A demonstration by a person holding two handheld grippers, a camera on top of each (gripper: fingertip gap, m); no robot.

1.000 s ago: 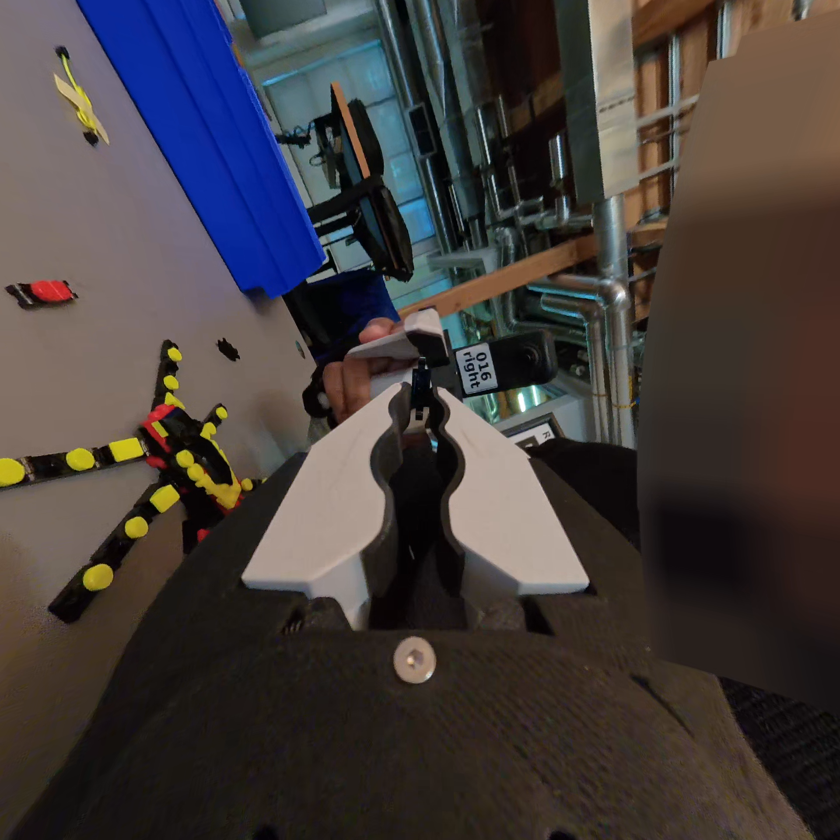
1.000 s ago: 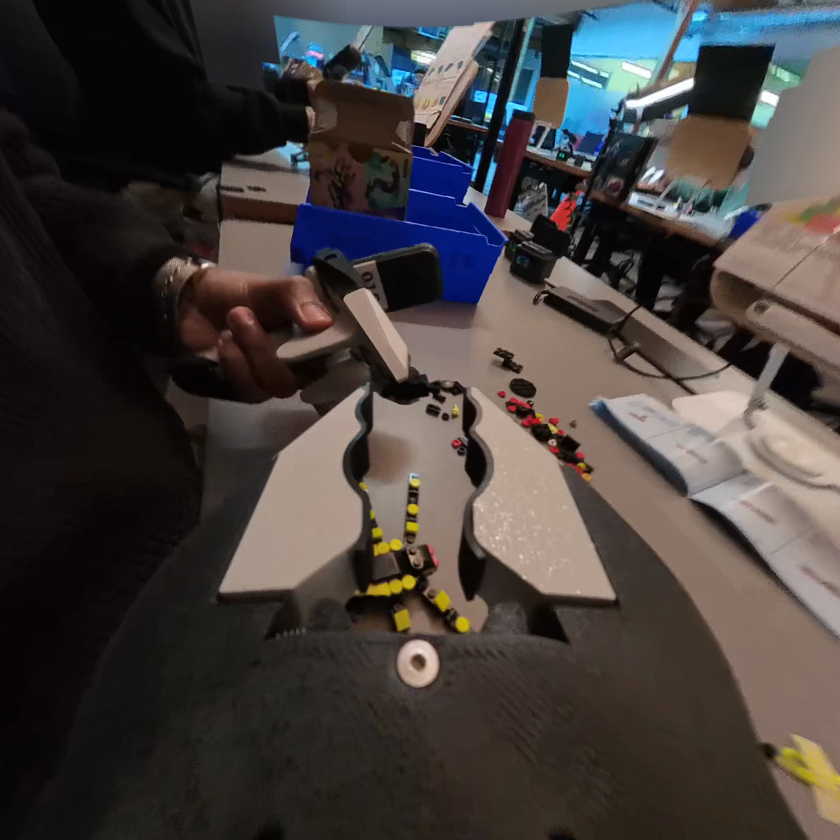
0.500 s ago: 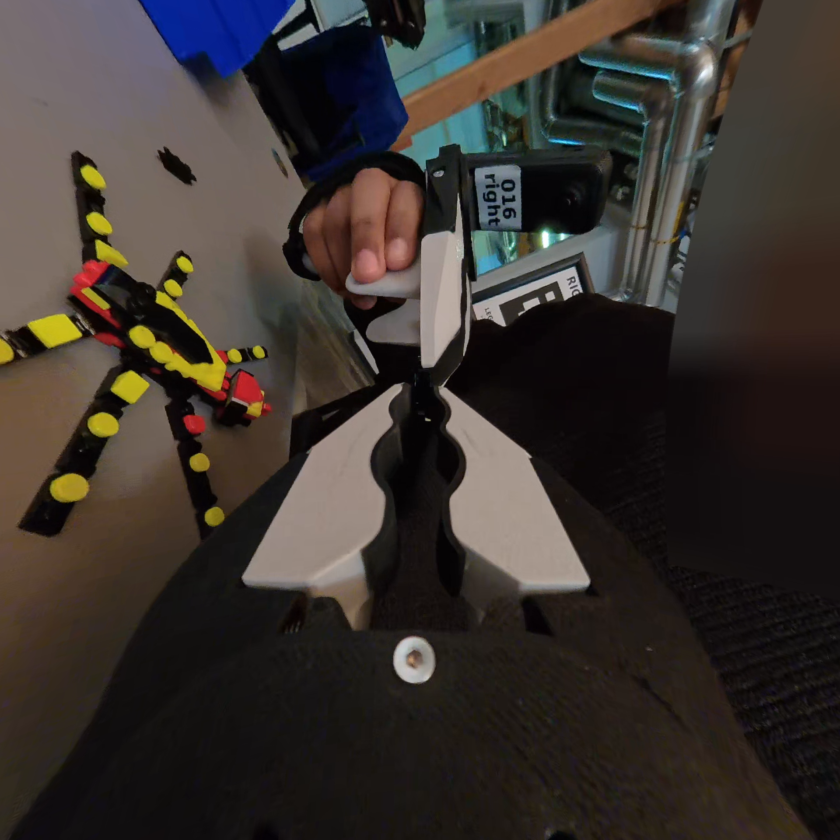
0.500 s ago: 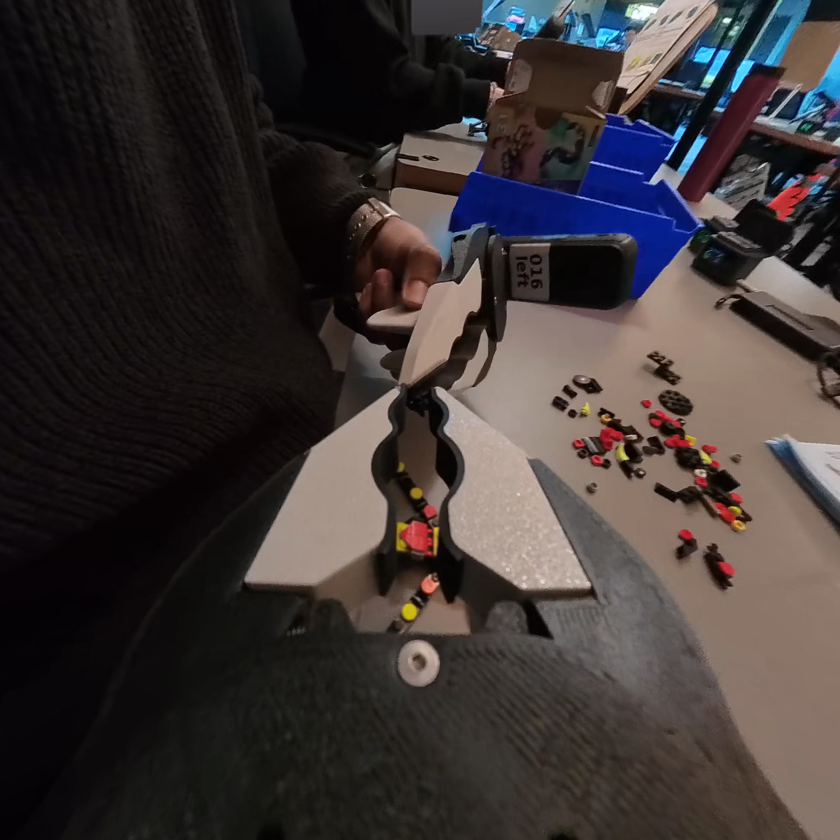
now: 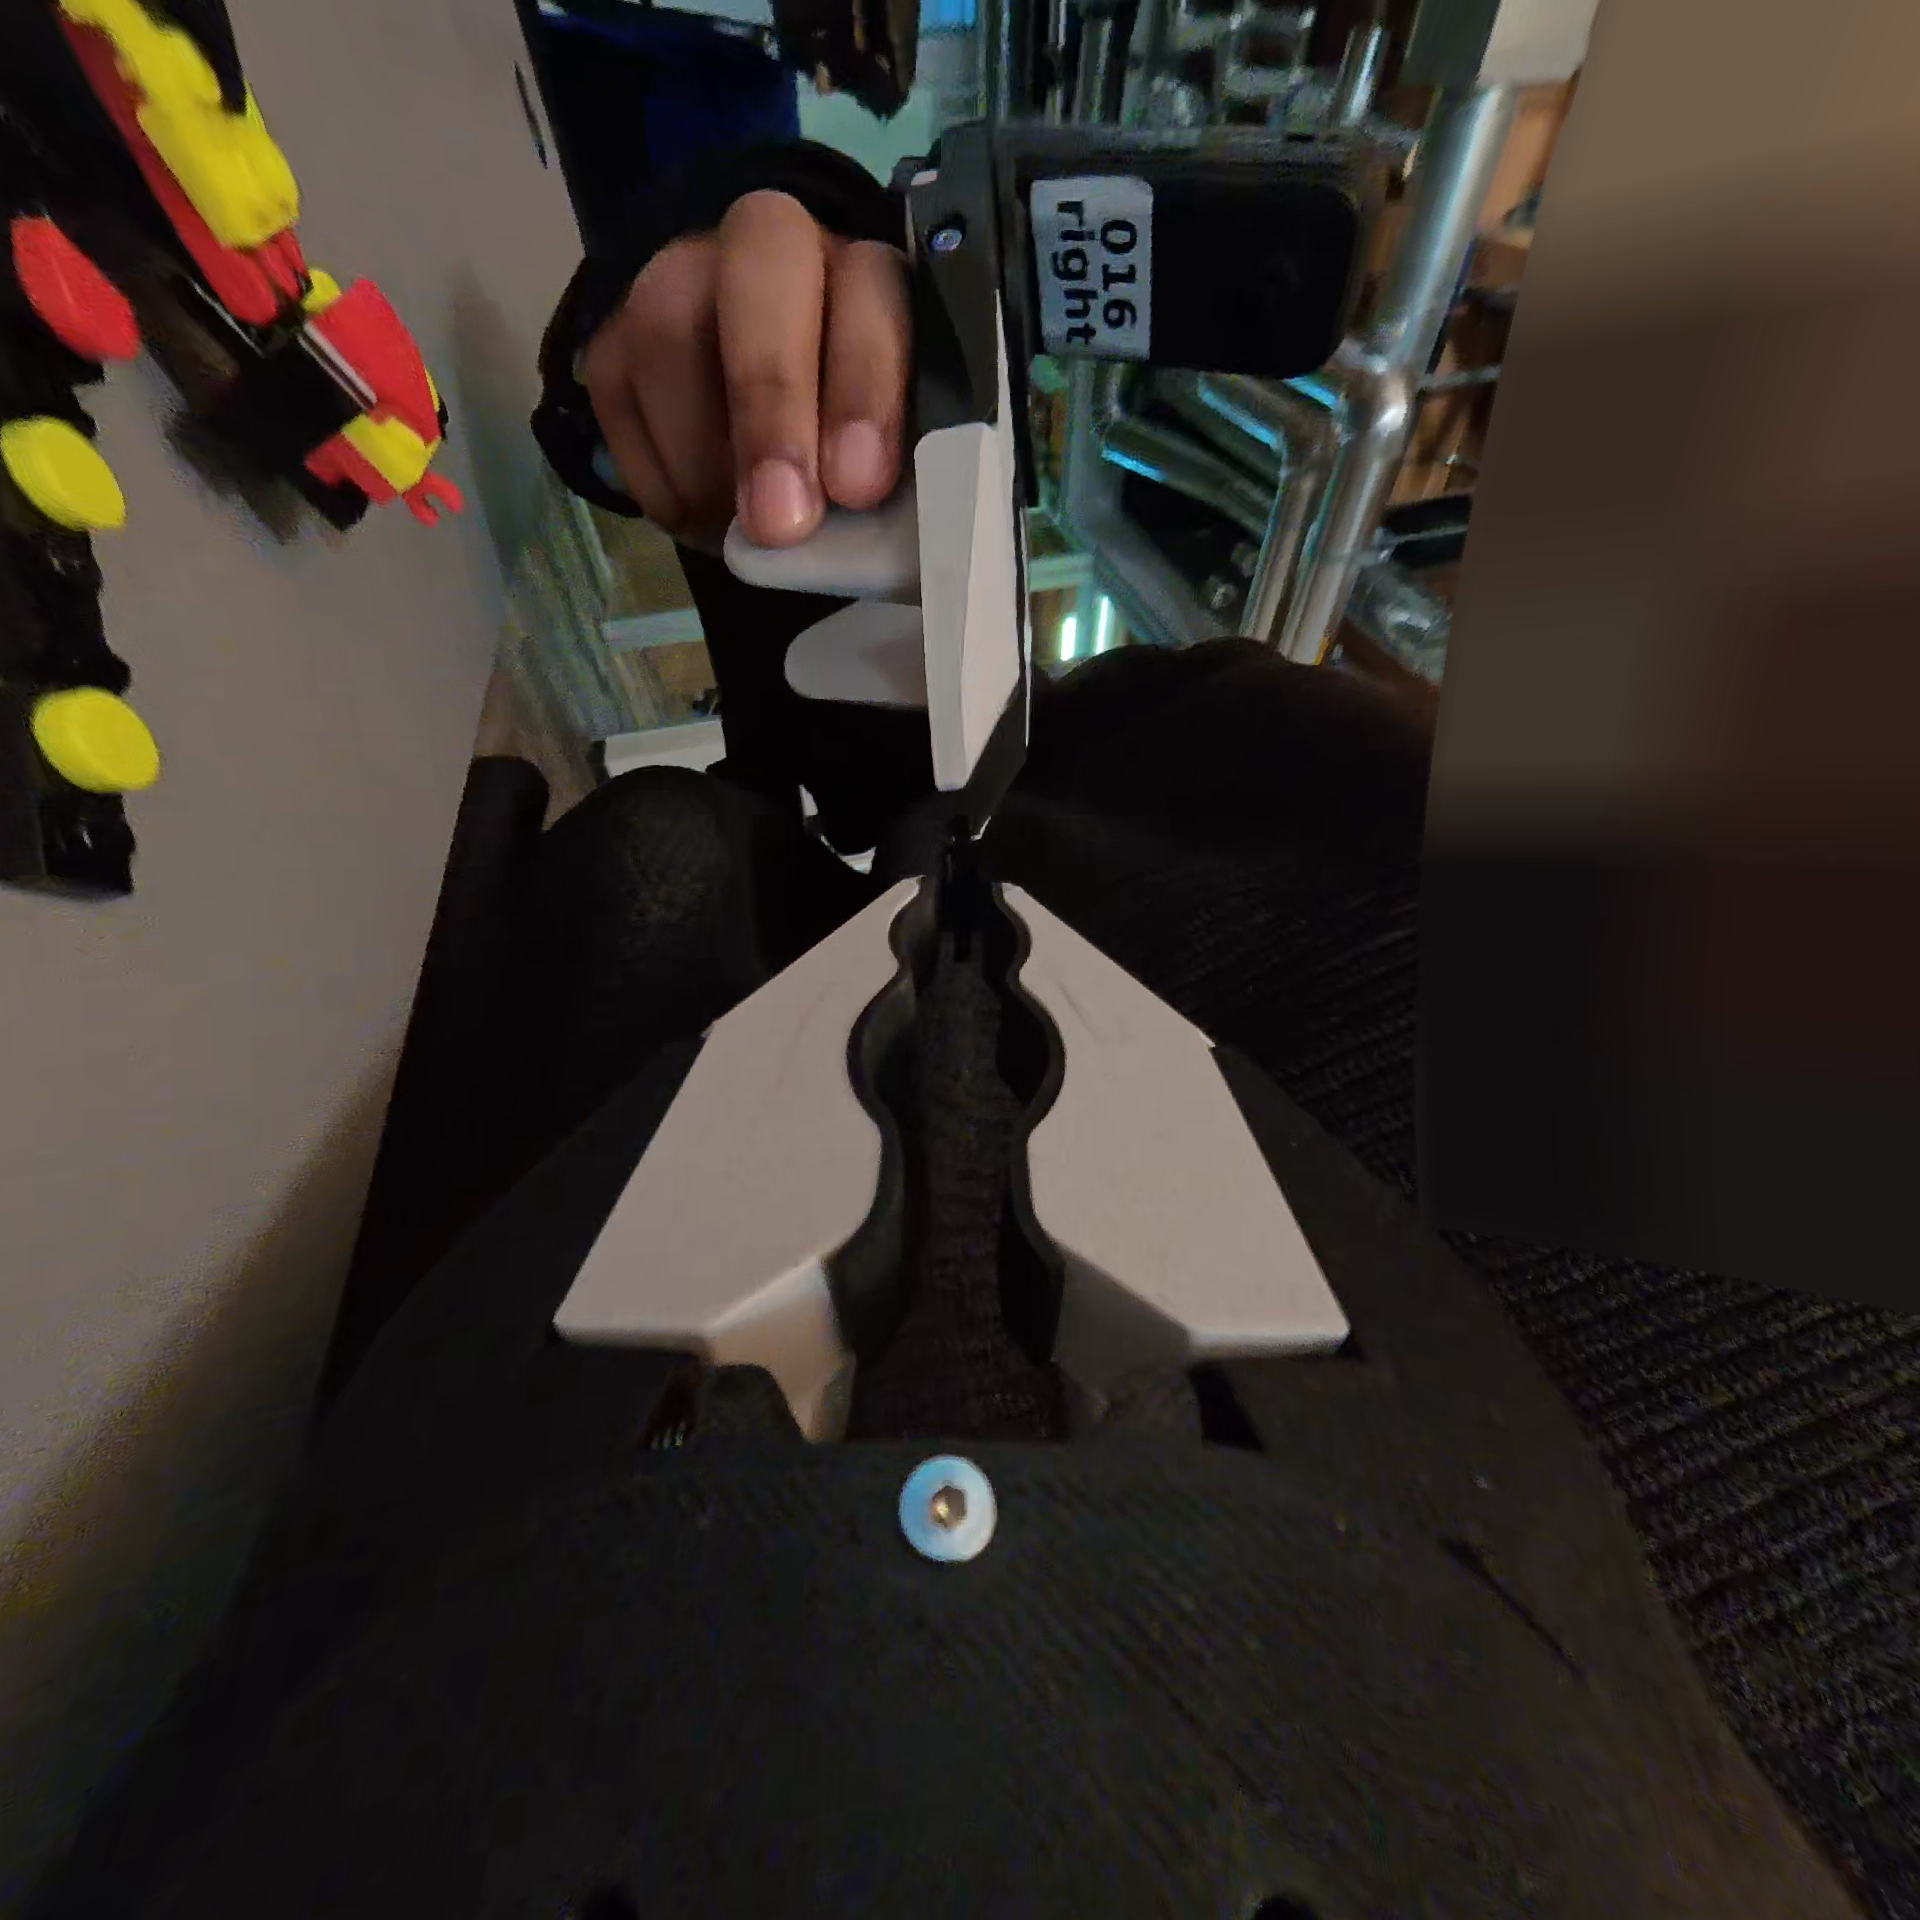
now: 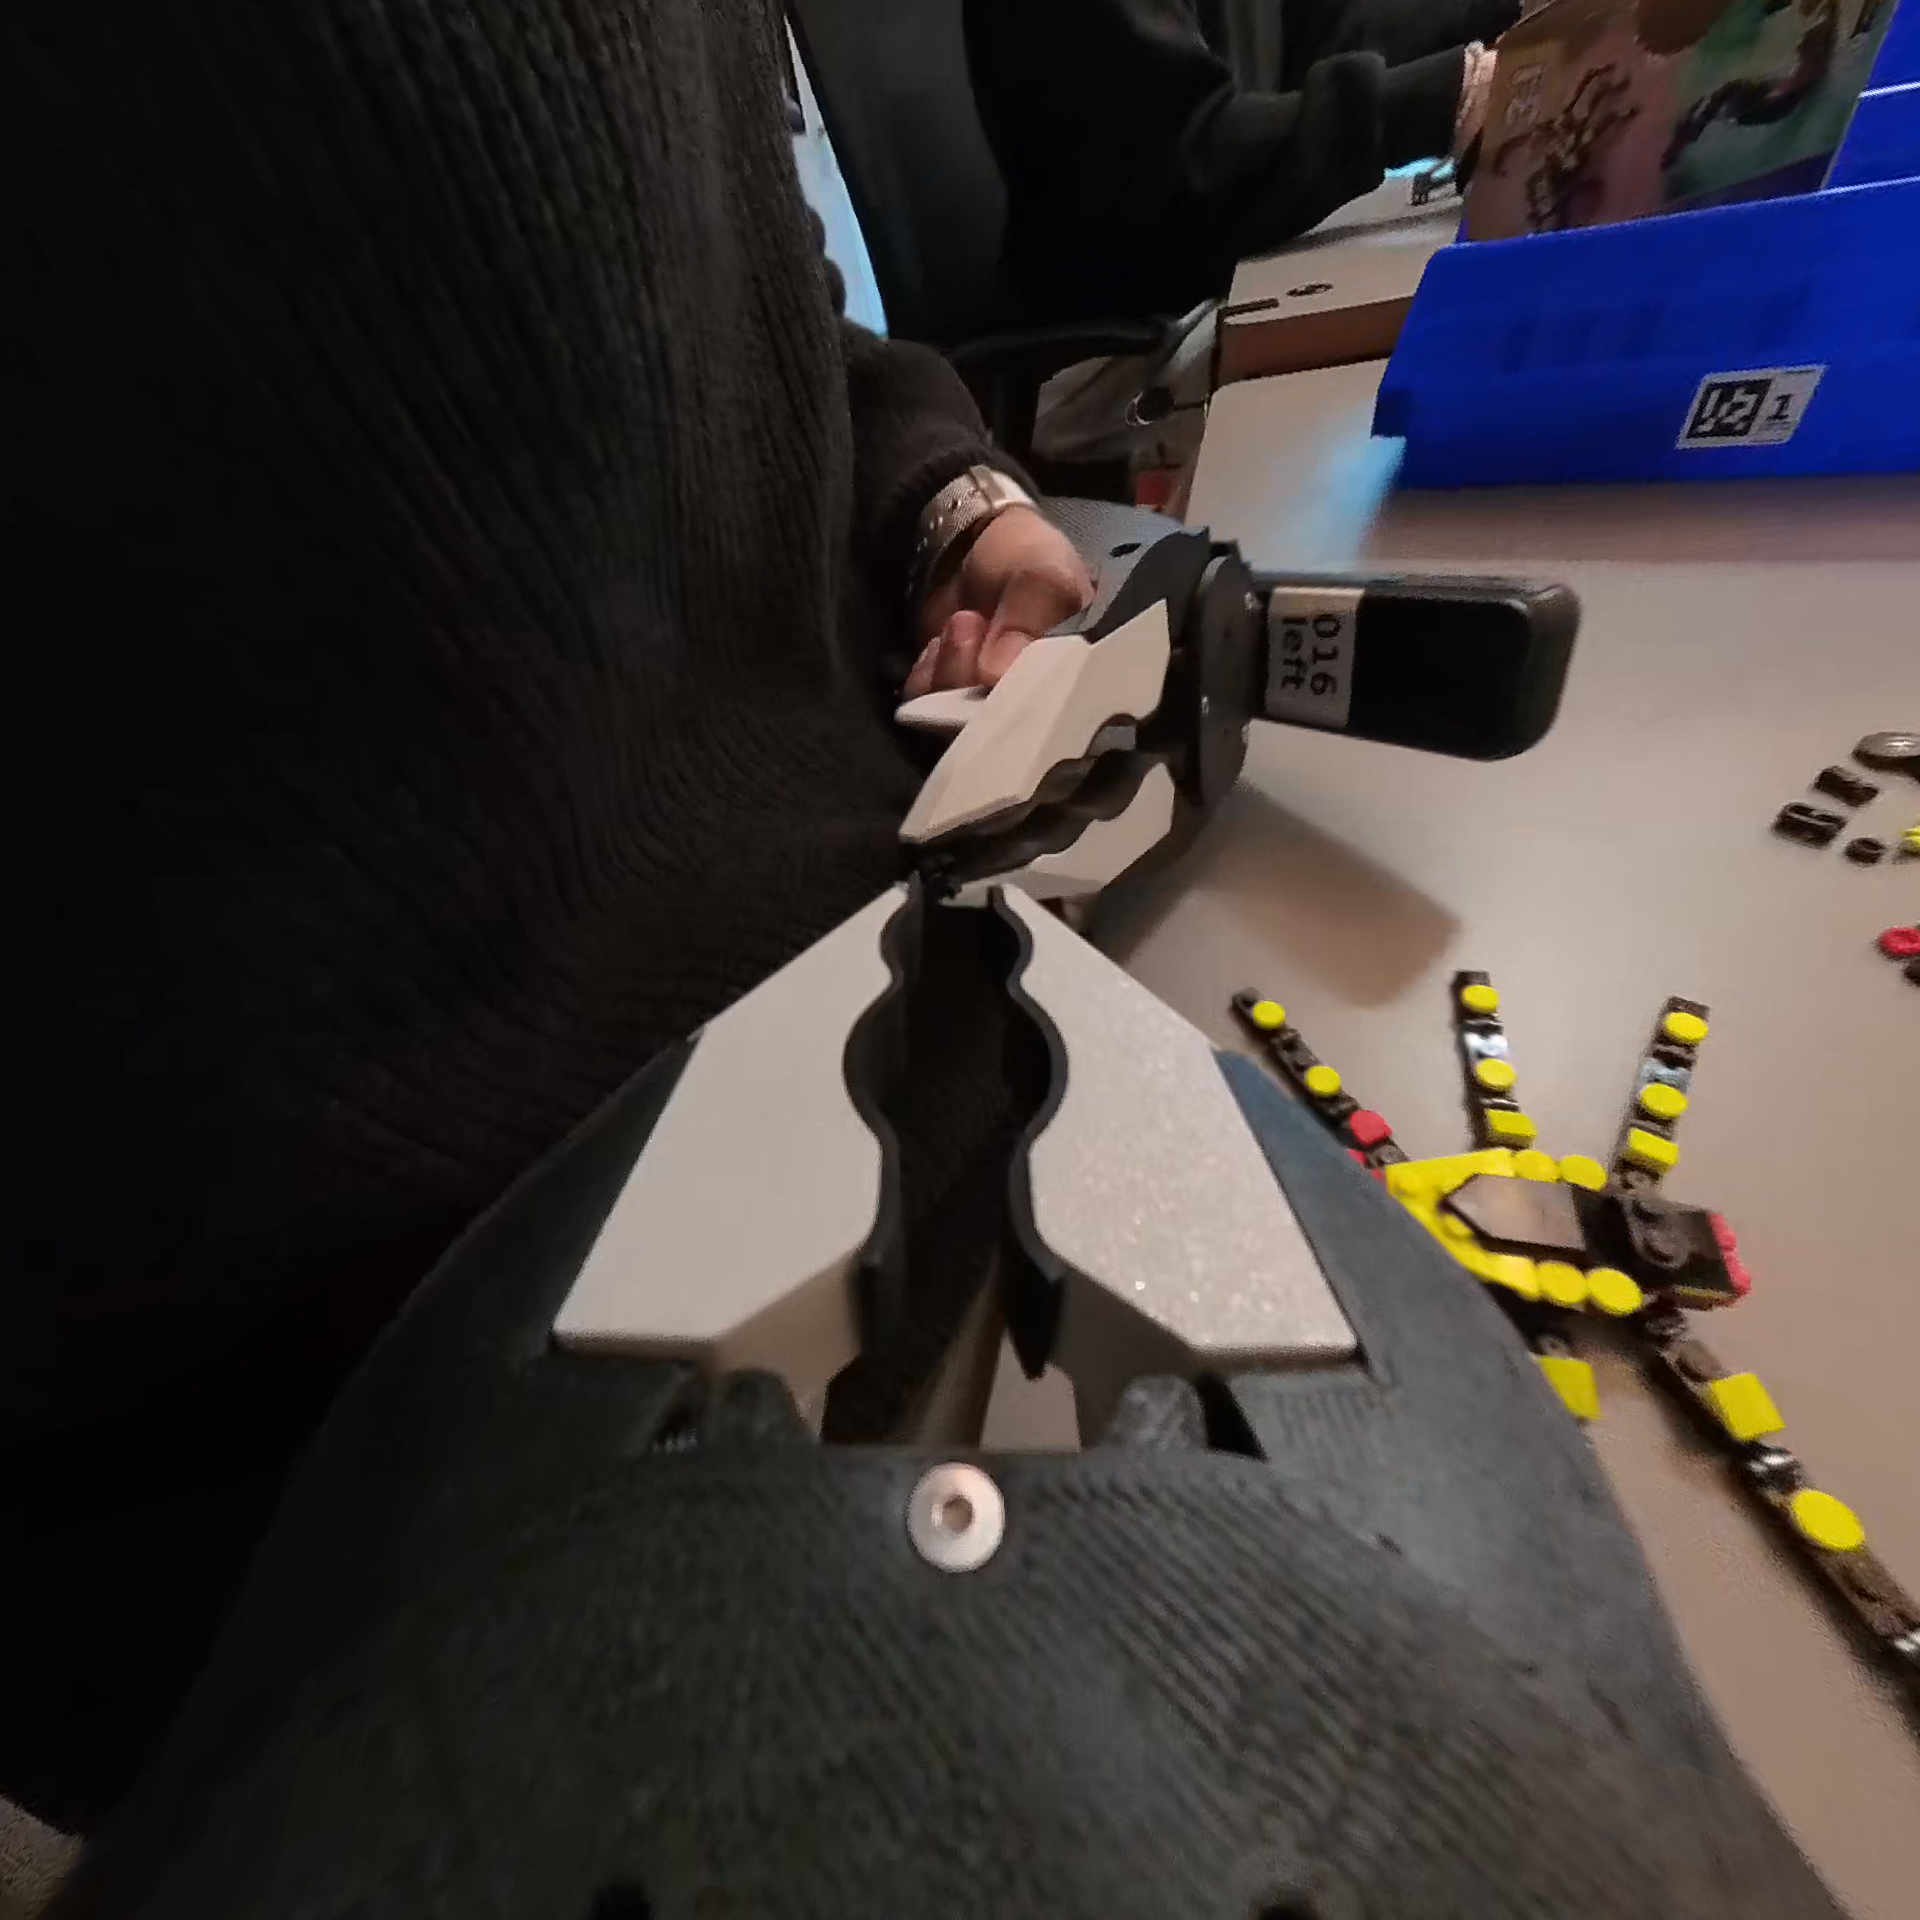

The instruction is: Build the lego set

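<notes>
My left gripper and my right gripper meet tip to tip in the air in front of a person's black sweater. Both are shut on one small black lego piece, which is mostly hidden between the tips. In the left wrist view the right gripper comes in from above, held by a hand. In the right wrist view the left gripper comes in from the upper right. The spider-like black, yellow and red lego model lies on the grey table; it also shows in the left wrist view.
A blue bin stands at the back of the table, with a cardboard box behind it. Loose small lego pieces lie at the far right. The table's near edge runs just right of the grippers. Both grippers' tips are close together, under 4 cm apart.
My right gripper was open a second ago and has shut on the piece that the left gripper holds. Both grippers have moved off the table's edge toward the person's body.
</notes>
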